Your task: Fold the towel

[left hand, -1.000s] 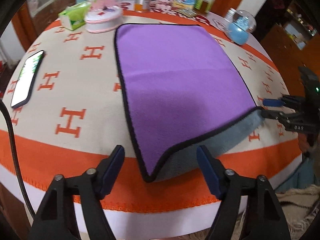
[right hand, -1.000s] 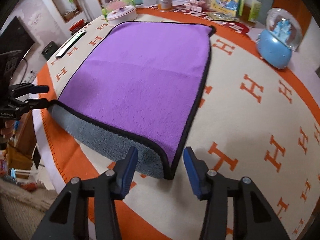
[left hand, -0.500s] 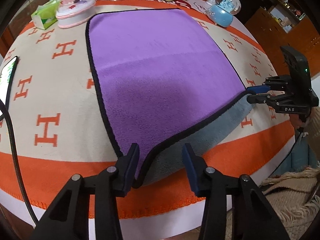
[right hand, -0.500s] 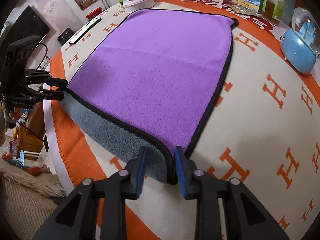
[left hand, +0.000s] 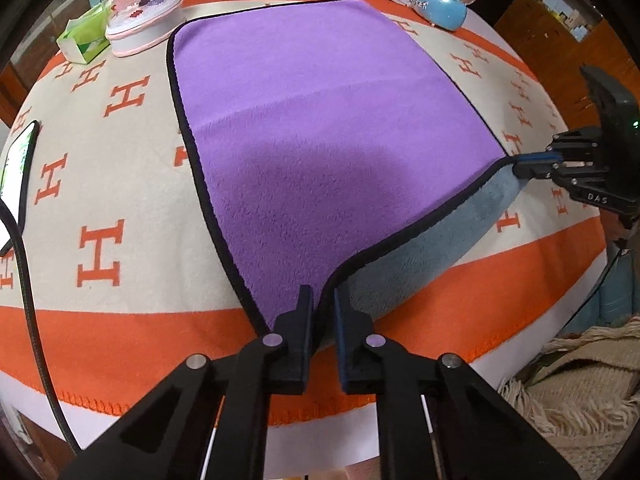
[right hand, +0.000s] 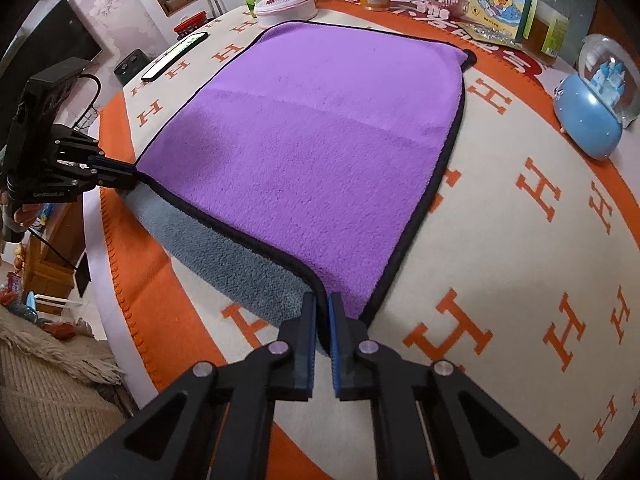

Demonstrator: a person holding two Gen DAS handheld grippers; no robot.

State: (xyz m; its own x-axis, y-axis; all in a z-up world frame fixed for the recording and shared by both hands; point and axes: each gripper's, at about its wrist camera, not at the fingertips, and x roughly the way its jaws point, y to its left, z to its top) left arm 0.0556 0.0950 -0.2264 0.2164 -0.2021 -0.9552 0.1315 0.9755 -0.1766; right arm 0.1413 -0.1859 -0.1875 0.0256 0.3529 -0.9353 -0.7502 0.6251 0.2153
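Observation:
A purple towel [left hand: 320, 128] with black trim and a grey underside lies spread on a round table; it also shows in the right wrist view [right hand: 320, 140]. Its near edge is lifted, showing the grey side [left hand: 420, 248]. My left gripper [left hand: 320, 300] is shut on the towel's near left corner. My right gripper [right hand: 322, 304] is shut on the near right corner. Each gripper shows in the other's view, the right one [left hand: 520, 166] and the left one [right hand: 132, 178], pinching its corner.
The table has a cream and orange cloth [left hand: 100, 200] with H marks. A phone [left hand: 16, 160] with a cable lies at left. A pink-rimmed dish [left hand: 140, 20], a tissue box [left hand: 80, 38], a blue snow globe [right hand: 596, 120], cans and boxes stand along the far rim.
Both grippers moved forward onto the towel's near corners and closed on them. The near edge has risen a little off the table.

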